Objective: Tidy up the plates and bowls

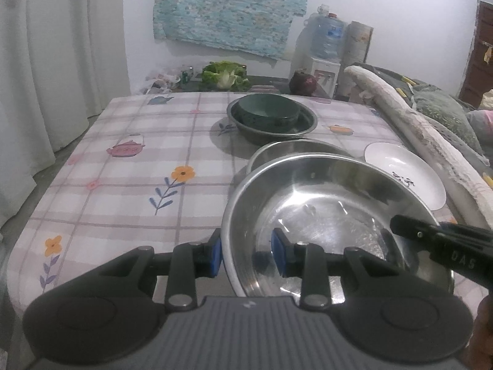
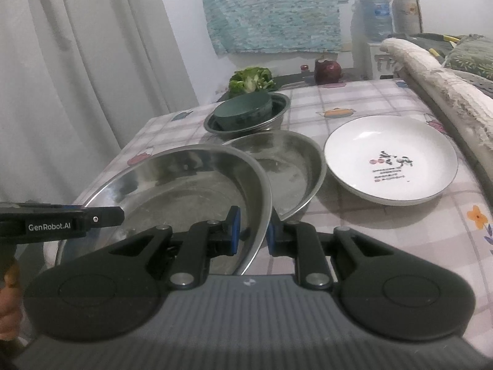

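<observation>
A large steel plate (image 1: 326, 197) (image 2: 185, 185) is held above the table by both grippers. My left gripper (image 1: 246, 254) straddles its left rim, with a wide gap between the blue pads. My right gripper (image 2: 252, 231) clamps its right rim. A second steel plate (image 1: 292, 148) (image 2: 292, 166) lies on the table just behind it. A white plate with printed characters (image 1: 406, 172) (image 2: 391, 160) lies to the right. A dark green bowl (image 1: 269, 109) (image 2: 243, 109) sits inside a steel bowl (image 1: 305, 126) (image 2: 277, 108) further back.
The table (image 1: 138, 166) (image 2: 385, 234) has a checked floral cloth. A rolled cream blanket (image 1: 431, 141) (image 2: 446, 74) lies along its right edge. Green cabbage (image 1: 225, 75) (image 2: 251, 78), a dark red vegetable (image 1: 303, 83) (image 2: 328, 71) and a water dispenser (image 1: 326, 40) stand behind. Curtains hang at left.
</observation>
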Motion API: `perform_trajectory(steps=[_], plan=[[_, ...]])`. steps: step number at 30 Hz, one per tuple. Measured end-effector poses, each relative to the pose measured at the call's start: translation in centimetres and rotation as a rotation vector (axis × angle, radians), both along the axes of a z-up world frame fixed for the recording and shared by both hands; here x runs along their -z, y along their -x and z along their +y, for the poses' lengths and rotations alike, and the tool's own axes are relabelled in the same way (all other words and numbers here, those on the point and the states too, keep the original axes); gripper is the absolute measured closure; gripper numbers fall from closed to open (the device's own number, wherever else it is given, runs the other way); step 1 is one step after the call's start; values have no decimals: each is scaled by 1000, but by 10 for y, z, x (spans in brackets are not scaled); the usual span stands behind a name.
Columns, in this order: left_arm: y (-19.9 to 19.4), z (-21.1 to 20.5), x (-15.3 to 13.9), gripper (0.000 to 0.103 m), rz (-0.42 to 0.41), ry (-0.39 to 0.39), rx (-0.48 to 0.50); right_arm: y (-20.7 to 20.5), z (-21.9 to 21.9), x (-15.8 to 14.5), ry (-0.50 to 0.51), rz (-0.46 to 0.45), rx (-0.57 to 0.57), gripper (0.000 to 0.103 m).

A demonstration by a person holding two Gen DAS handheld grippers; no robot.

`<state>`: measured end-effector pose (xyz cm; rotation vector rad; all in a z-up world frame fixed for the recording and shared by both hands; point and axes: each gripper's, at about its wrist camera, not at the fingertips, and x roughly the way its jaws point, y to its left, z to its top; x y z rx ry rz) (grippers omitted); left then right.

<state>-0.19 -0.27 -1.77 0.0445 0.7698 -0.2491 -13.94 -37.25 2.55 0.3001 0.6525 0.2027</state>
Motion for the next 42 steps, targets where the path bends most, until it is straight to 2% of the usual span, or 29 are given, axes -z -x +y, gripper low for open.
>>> perform_trajectory(steps=[42], plan=[[-58,-35,26,68,98,-38,36,-52,-31,33,-55,109,51,82]])
